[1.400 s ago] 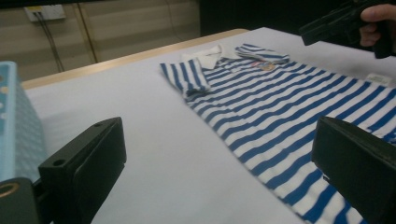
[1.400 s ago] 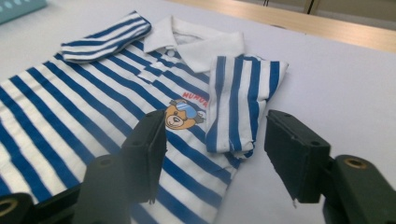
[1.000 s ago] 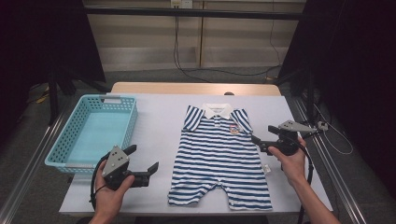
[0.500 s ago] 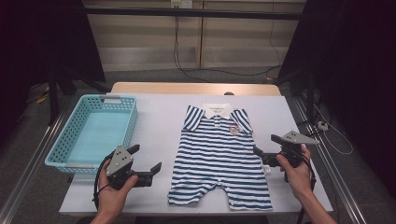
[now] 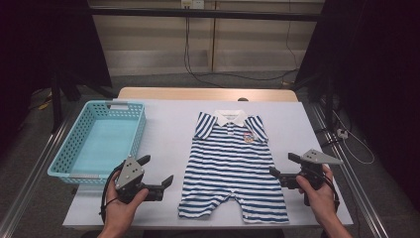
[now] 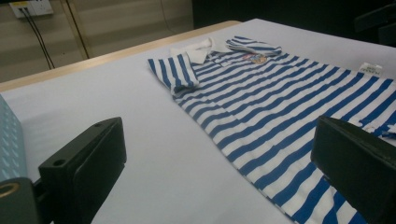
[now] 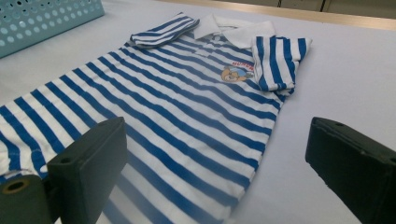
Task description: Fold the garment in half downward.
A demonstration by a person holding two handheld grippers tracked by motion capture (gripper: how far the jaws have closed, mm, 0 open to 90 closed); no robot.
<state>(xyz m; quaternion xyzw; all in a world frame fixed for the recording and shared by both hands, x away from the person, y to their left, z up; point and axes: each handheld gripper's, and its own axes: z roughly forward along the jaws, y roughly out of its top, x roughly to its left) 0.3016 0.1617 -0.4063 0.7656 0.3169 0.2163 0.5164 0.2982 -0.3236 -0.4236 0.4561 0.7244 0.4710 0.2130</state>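
Two open claws flank a striped baby romper laid flat on the surface.

The romper [image 5: 233, 166] lies spread out between the claws, collar away from the person, leg openings nearest. The left claw [image 5: 157, 172] hovers just off its left hem with jaws wide apart and nothing in them; the right claw [image 5: 281, 166] hangs at its right edge, jaws likewise apart and empty. A blue basket [image 5: 74, 148] sits beyond the left claw, to its outer side. The garment looks light, thin and limp, so it should sag and fold wherever lifted. Pinching a single layer at the side seams or shoulders seems the surest hold.
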